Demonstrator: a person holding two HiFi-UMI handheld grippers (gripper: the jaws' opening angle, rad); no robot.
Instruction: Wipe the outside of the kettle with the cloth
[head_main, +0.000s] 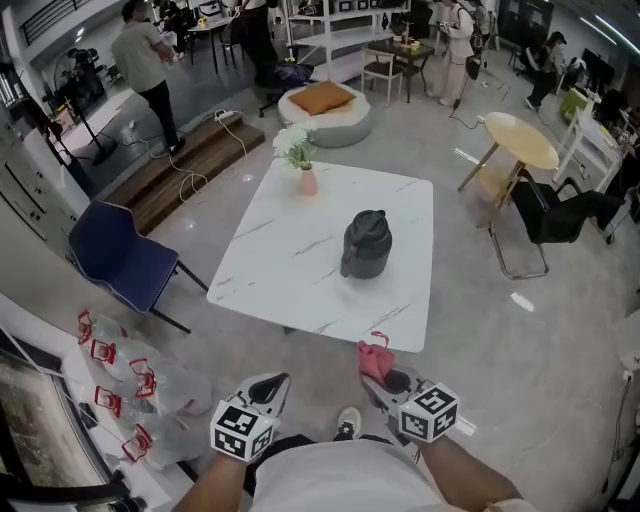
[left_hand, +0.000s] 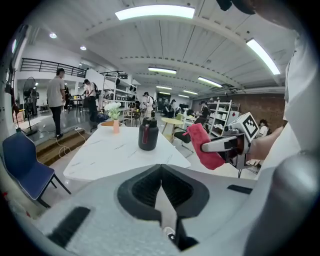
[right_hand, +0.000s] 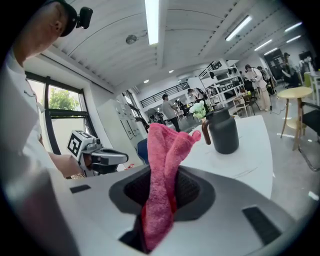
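Observation:
A dark grey kettle (head_main: 366, 245) with a reddish handle stands upright on the white marble table (head_main: 290, 270), right of its middle. Both grippers hang short of the table's near edge, well apart from the kettle. My right gripper (head_main: 374, 378) is shut on a pink cloth (head_main: 375, 358), which sticks up from its jaws. The right gripper view has the cloth (right_hand: 165, 165) in front, with the kettle (right_hand: 223, 131) beyond. My left gripper (head_main: 274, 386) is shut and holds nothing. Its own view shows the kettle (left_hand: 148, 134) ahead and the cloth (left_hand: 205, 146) at the right.
A pink vase with white flowers (head_main: 302, 165) stands at the table's far edge. A blue chair (head_main: 125, 255) is left of the table, and a yellow round table (head_main: 522, 140) and black chair (head_main: 560, 215) are to the right. Plastic bags (head_main: 125, 390) lie on the floor at the left. People stand at the back.

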